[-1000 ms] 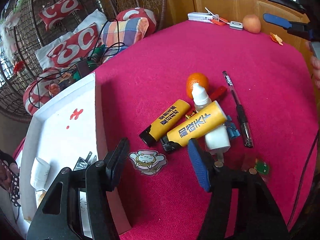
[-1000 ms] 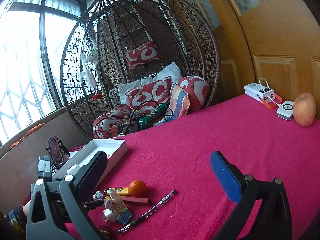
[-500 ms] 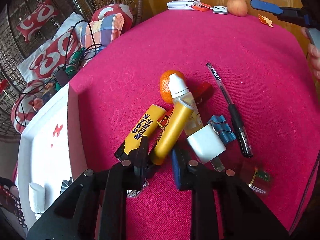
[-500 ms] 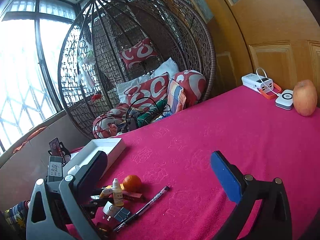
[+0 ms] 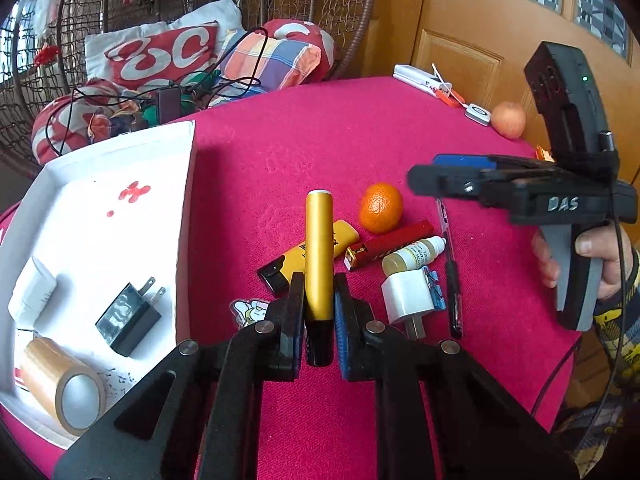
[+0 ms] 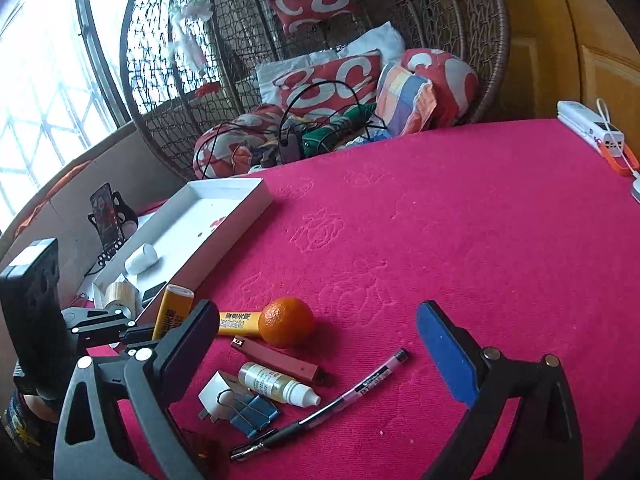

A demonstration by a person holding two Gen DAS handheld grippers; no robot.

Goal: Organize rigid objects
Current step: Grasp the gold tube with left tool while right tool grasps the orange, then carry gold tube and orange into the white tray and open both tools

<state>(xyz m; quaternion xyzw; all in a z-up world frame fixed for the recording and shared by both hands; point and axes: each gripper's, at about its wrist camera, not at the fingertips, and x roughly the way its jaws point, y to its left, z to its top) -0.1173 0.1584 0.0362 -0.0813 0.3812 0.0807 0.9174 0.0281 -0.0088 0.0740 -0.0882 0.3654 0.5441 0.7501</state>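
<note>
Since my left gripper (image 5: 318,312) is clamped on the yellow lighter (image 5: 319,264), long axis running straight out along the fingers, I read the white tray (image 5: 188,184) just to its left as the drop. Farther out, my right gripper (image 6: 320,344) has been narrowing but is empty, above the pen (image 6: 340,400).

Bright daylight from the blown-out window (image 6: 44,92), soft shadows, strong fisheye bending, dark vignetted corners

A big round wicker chair (image 6: 320,40) full of pillows (image 6: 336,76) sits by a bright window (image 6: 44,80) and a wooden door (image 5: 472,48).
</note>
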